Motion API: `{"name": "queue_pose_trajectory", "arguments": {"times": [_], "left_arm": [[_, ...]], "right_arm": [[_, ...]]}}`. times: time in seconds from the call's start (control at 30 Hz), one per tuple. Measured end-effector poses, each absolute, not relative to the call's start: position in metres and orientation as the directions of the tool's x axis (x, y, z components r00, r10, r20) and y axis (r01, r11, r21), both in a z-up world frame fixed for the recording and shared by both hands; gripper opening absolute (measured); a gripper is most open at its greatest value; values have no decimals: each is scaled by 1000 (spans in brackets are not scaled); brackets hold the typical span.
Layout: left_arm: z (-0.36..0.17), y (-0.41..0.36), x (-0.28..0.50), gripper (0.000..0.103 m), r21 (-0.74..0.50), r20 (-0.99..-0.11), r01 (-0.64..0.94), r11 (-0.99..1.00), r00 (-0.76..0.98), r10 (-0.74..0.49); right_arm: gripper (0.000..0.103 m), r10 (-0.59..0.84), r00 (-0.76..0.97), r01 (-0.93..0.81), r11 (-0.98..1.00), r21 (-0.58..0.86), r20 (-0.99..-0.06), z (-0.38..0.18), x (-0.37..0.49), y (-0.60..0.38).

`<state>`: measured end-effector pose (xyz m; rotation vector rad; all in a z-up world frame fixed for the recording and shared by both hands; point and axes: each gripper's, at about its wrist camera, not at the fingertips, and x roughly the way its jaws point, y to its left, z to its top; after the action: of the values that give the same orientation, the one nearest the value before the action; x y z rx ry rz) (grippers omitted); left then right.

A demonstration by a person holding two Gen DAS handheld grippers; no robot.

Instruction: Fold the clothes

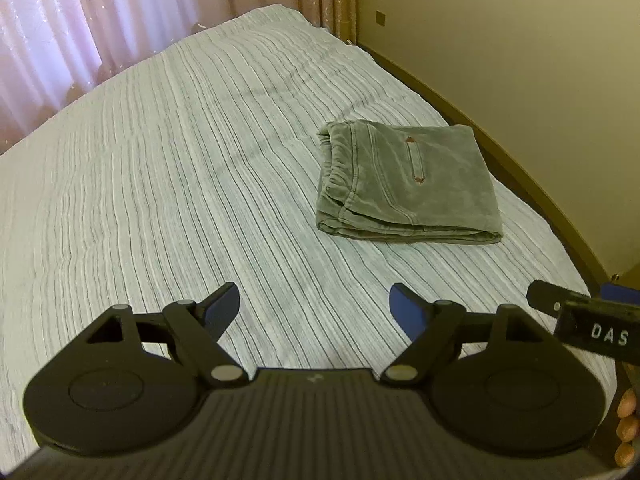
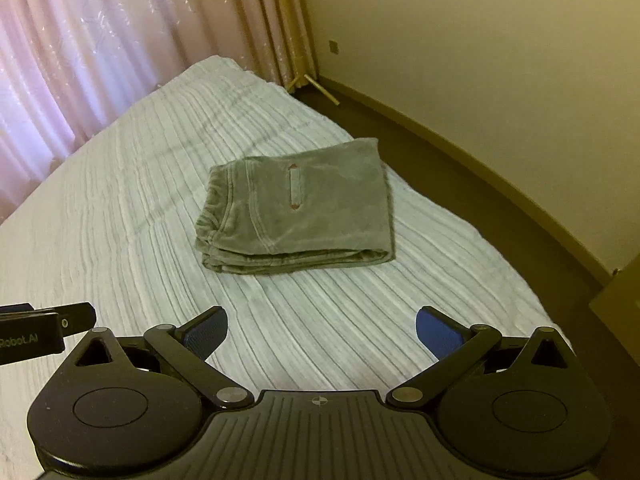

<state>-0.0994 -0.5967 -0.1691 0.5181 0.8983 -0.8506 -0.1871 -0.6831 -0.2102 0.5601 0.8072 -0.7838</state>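
**Folded trousers ahead, both jaws apart**

I see the folded grey-green trousers (image 2: 296, 210) on the bed (image 2: 120, 220), ahead of my right hand-held gripper (image 2: 322, 334), waistband leftward, long axis crosswise. My left hand-held gripper (image 1: 314, 310) also gapes, holding nothing.

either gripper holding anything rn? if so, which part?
Nothing is held. The left gripper and right gripper are both open over the striped bedspread, short of the folded grey-green trousers.
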Motion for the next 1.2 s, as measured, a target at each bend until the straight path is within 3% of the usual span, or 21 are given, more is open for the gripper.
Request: {"name": "queue_pose_trajectory", "arguments": {"times": [1.2], "left_arm": [[-152, -585, -112, 80, 60, -858, 848, 527, 313, -407]], "right_arm": [[103, -341, 358, 817, 565, 115, -869, -194, -187, -668]]}}
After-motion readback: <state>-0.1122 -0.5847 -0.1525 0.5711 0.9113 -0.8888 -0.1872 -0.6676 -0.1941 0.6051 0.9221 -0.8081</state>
